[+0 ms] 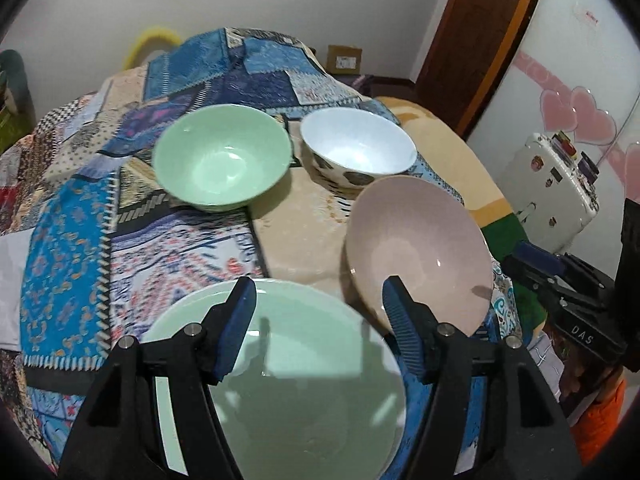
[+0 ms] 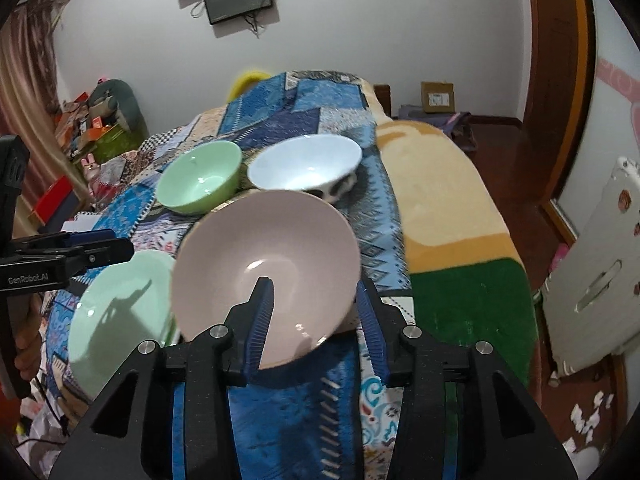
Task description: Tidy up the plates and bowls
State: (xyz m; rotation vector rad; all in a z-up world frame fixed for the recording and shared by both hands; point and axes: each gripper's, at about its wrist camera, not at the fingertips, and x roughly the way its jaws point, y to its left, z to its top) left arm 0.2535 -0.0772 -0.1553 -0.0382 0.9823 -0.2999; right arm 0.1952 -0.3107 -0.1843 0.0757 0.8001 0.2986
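Right wrist view showing the right tongs (image 2: pixel 316 316) clamped on the near rim of a pink bowl (image 2: pixel 266 260), one finger inside the bowl and one outside, holding it tilted and raised above a bed covered with a patchwork quilt (image 2: pixel 304 112). Seeming to be carrying the pink bowl toward the other dishes for stacking. Just left of it, a pale green plate (image 2: pixel 120 312) lying on the quilt. Farther back, a green bowl (image 2: pixel 200 178) and a white bowl (image 2: pixel 304 166) with dark spots outside sitting upright side by side, nearly touching. Left wrist view showing the left tongs (image 1: pixel 320 320) spread apart, gripping nothing, hovering over the green plate (image 1: pixel 288 392), likely getting ready to take its rim. In that view, the pink bowl (image 1: pixel 420 252) leaning at the right, the green bowl (image 1: pixel 222 158) and white bowl (image 1: pixel 358 146) resting beyond. The bowls probably needing nesting together, apart from the plate.
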